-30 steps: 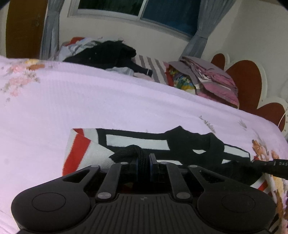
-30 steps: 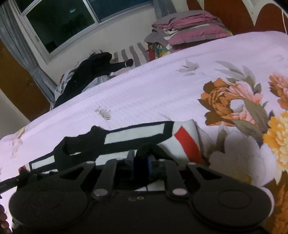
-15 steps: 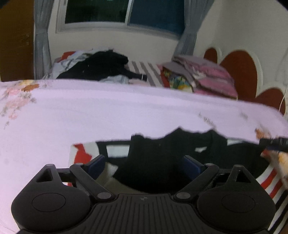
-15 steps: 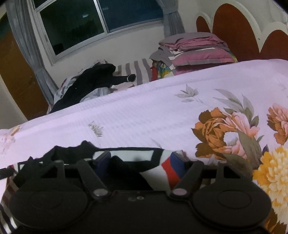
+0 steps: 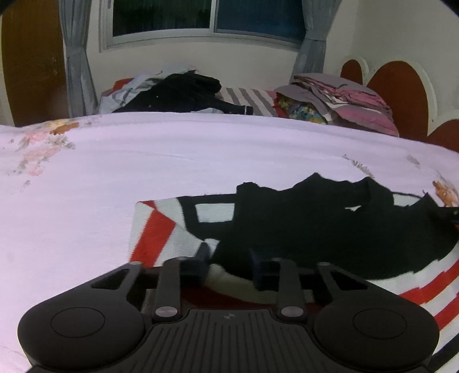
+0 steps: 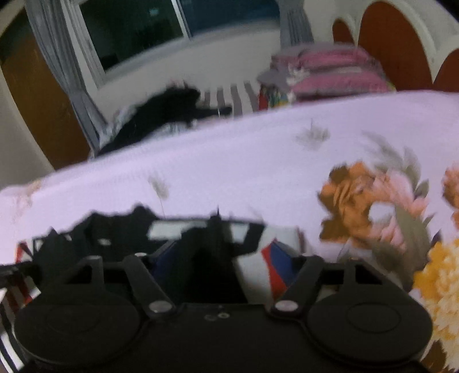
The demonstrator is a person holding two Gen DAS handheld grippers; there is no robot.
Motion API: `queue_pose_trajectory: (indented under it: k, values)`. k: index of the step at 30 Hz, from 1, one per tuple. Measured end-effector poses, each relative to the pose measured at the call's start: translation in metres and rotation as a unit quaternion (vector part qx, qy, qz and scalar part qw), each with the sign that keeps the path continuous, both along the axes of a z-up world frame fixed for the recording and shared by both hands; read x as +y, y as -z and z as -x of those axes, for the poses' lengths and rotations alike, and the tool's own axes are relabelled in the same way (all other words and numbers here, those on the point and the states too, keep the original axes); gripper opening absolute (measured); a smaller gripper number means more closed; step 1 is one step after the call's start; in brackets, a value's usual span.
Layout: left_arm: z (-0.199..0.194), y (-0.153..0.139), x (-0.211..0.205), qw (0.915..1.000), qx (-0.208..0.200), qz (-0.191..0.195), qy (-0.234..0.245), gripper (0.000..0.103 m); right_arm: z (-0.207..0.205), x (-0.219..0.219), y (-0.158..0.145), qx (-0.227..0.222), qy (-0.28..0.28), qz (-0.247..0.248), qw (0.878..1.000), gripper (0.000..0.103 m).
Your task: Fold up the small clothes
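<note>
Lilac bed (image 5: 178, 160): one, covered by a pale floral sheet; everything you work on lies on it.
Headboard (image 5: 398, 94): one, scalloped, red-brown panels with white edging, at the right end.
Window (image 5: 206, 17): one, dark glass, with two grey curtains (image 5: 76, 57) beside it.
Loose clothes pile (image 5: 183, 91): one heap at the far edge of the bed, a black piece on top; the number of pieces cannot be told.
Folded stack (image 5: 352, 100): one, pink and grey layers near the headboard.
Striped garment (image 5: 178, 226): one, white with red and black bands, flat on the near part of the bed under both of your tools.
Black garment (image 5: 330, 226): one, crumpled on top of the striped garment.
Left tool (image 5: 229, 264): your jaws stand narrowly apart and are closing, with black and white cloth between the fingers; no firm pinch shows.
Right tool (image 6: 223, 258): blurred view; your jaws stand partly apart and are closing over dark cloth; whether the pads press it cannot be told.
</note>
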State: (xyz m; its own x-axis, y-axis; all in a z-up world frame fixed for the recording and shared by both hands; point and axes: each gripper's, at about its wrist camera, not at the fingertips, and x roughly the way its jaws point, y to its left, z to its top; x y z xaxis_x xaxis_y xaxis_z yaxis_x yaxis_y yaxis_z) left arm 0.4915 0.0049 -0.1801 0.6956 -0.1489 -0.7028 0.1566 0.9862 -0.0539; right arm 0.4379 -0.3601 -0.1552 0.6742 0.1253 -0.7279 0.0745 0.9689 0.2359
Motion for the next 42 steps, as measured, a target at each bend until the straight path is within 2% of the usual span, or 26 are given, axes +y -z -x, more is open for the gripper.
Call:
queue_pose_trajectory:
  k: [1, 3, 5, 7, 8, 9, 10, 11, 13, 15, 17, 18, 21, 23, 25, 28, 34, 39, 42]
  values:
    - [0.001, 0.000, 0.001, 1.0000, -0.002, -0.003, 0.000, 0.020, -0.001, 0.002, 0.002, 0.002, 0.001, 0.004, 1.000, 0.027]
    - [0.004, 0.001, 0.002, 1.0000, -0.006, -0.005, -0.002, 0.018, -0.002, 0.008, 0.002, -0.003, -0.003, 0.012, 1.000, 0.022]
    - [0.009, 0.001, 0.001, 0.9999, -0.011, -0.012, 0.000, 0.018, -0.004, 0.015, 0.000, -0.005, -0.016, 0.016, 1.000, 0.022]
    - [0.011, 0.001, 0.001, 0.9997, -0.014, -0.018, 0.001, 0.018, -0.006, 0.019, 0.001, -0.004, -0.023, 0.018, 1.000, 0.027]
    - [0.012, 0.001, 0.001, 0.9997, -0.015, -0.018, 0.001, 0.018, -0.006, 0.020, 0.001, -0.004, -0.025, 0.015, 1.000, 0.034]
    - [0.011, 0.001, 0.002, 0.9998, -0.014, -0.015, 0.000, 0.018, -0.007, 0.019, 0.001, -0.005, -0.027, 0.009, 1.000, 0.047]
    - [0.011, 0.000, 0.003, 0.9998, -0.012, -0.013, -0.001, 0.018, -0.006, 0.020, 0.002, -0.004, -0.028, 0.009, 1.000, 0.051]
    - [0.010, 0.001, 0.003, 0.9998, -0.012, -0.013, -0.001, 0.018, -0.007, 0.021, 0.004, -0.001, -0.030, 0.017, 0.999, 0.051]
    - [0.011, 0.002, 0.001, 0.9997, -0.016, -0.019, 0.001, 0.018, -0.007, 0.028, 0.004, -0.001, -0.034, 0.050, 0.998, 0.036]
    - [0.013, 0.004, -0.001, 0.9994, -0.022, -0.026, 0.002, 0.018, -0.007, 0.030, 0.006, -0.004, -0.032, 0.079, 0.996, 0.014]
    - [0.015, 0.004, -0.003, 0.9992, -0.026, -0.030, 0.001, 0.018, -0.009, 0.027, 0.008, -0.011, -0.022, 0.111, 0.994, 0.007]
    - [0.015, 0.004, -0.004, 0.9991, -0.027, -0.033, 0.002, 0.018, -0.010, 0.026, 0.009, -0.013, -0.017, 0.121, 0.992, 0.011]
    - [0.016, -0.001, -0.001, 0.9992, -0.027, -0.027, -0.006, 0.018, -0.009, 0.029, 0.005, -0.008, -0.016, 0.109, 0.994, 0.014]
    - [0.023, -0.009, -0.002, 0.9989, -0.039, -0.025, -0.006, 0.018, 0.000, 0.031, -0.004, -0.021, -0.011, 0.097, 0.995, 0.024]
    - [0.035, -0.021, -0.004, 0.9983, -0.057, -0.013, 0.005, 0.018, 0.013, 0.032, -0.016, -0.035, -0.011, 0.074, 0.997, 0.024]
    - [0.056, -0.034, -0.020, 0.9963, -0.071, -0.010, 0.049, 0.018, 0.034, 0.049, -0.028, -0.043, -0.034, 0.042, 0.998, 0.024]
    - [0.071, -0.028, -0.052, 0.9948, -0.028, 0.016, 0.096, 0.018, 0.063, 0.108, -0.026, -0.036, -0.098, 0.027, 0.994, 0.023]
    - [0.070, -0.020, -0.056, 0.9962, -0.001, 0.021, 0.085, 0.018, 0.072, 0.131, -0.020, -0.025, -0.103, 0.040, 0.994, 0.024]
    - [0.070, -0.012, -0.049, 0.9968, 0.012, 0.022, 0.076, 0.018, 0.075, 0.127, -0.015, -0.016, -0.086, 0.049, 0.995, 0.026]
